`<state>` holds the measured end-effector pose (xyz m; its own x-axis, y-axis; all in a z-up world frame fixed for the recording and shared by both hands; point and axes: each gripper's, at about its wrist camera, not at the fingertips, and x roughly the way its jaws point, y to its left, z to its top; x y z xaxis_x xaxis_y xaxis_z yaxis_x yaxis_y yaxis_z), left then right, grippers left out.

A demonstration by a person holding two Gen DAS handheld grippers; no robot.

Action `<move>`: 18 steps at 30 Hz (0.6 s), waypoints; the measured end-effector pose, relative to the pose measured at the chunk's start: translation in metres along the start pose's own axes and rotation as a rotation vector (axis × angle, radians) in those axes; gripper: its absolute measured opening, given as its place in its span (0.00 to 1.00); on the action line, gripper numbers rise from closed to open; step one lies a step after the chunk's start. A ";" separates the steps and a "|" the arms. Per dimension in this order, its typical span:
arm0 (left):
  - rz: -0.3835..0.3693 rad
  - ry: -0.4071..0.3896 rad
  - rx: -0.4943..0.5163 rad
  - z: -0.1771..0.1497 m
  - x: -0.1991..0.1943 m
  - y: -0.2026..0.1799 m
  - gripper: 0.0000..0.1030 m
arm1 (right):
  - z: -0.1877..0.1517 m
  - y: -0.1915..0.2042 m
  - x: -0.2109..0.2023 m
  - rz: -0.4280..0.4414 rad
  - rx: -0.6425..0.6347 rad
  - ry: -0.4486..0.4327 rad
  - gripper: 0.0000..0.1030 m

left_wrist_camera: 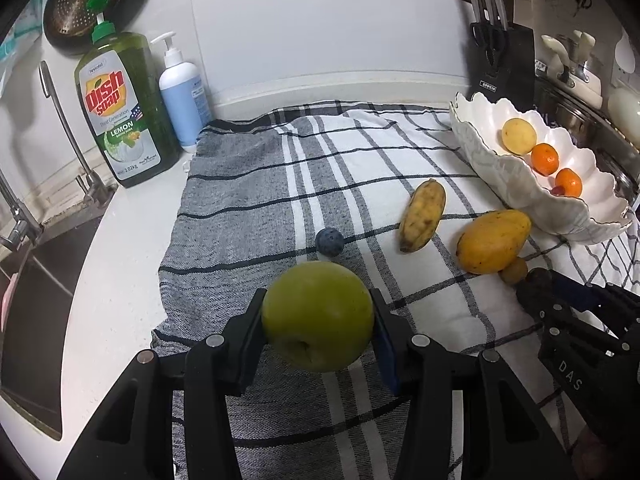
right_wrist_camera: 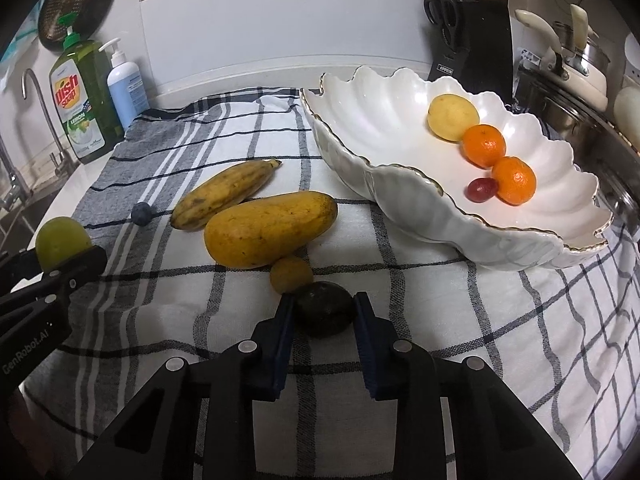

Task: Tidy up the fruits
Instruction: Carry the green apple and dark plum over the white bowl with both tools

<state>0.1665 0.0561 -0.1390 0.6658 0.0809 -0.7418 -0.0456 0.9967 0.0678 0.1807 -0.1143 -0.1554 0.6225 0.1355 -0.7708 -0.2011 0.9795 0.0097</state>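
Left gripper (left_wrist_camera: 318, 322) clamps a round green apple (left_wrist_camera: 318, 316) at lower centre of its view. Right gripper (right_wrist_camera: 324, 310) pinches a dark round fruit (right_wrist_camera: 324, 314) on the checked cloth (right_wrist_camera: 440, 320), just below a small brown fruit (right_wrist_camera: 291, 274) and yellow mango (right_wrist_camera: 270, 228); the white scalloped bowl (right_wrist_camera: 400, 120) sits upper right.

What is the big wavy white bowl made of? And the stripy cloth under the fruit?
The scalloped white bowl looks like glazed ceramic or porcelain: glossy, pearly sheen, thin gold rim. It could be glass; the look alone leaves that open. The checked cloth looks like woven cotton, matte, with visible weave and soft wrinkles.
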 end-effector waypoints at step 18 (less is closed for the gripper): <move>-0.061 -0.080 0.059 0.035 -0.034 -0.034 0.46 | 0.020 -0.027 -0.064 -0.028 0.025 -0.112 0.29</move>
<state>0.1718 0.0190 -0.0924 0.7236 0.0163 -0.6901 0.0394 0.9971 0.0649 0.1611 -0.1464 -0.0937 0.7084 0.1221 -0.6952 -0.1642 0.9864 0.0059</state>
